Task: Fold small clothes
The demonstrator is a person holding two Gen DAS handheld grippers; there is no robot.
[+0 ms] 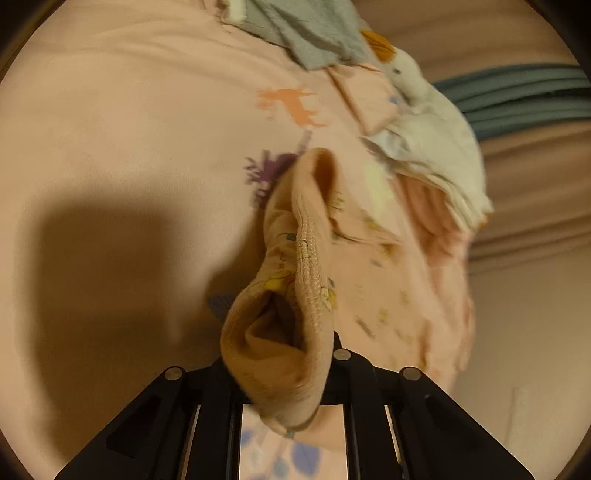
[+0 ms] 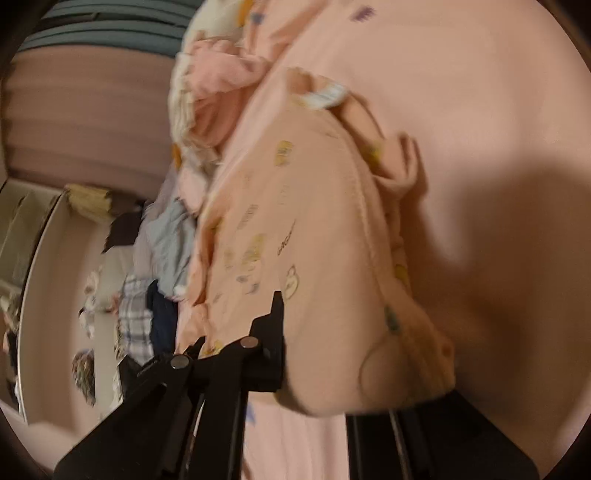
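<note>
A small peach garment (image 1: 295, 280) with little yellow prints hangs bunched from my left gripper (image 1: 291, 373), which is shut on its ribbed hem. The rest of it lies on the pink bedsheet (image 1: 110, 129). In the right wrist view the same peach garment (image 2: 314, 240) drapes over my right gripper (image 2: 314, 376), which is shut on its edge. The cloth hides the right finger. Both grippers hold it just above the sheet.
A pile of folded small clothes (image 1: 436, 147), white and pink, lies to the right of the garment. A grey cloth (image 1: 310, 33) lies at the far end. More loose clothes (image 2: 159, 266) are heaped at the bed's edge. The sheet carries dinosaur prints (image 1: 291, 103).
</note>
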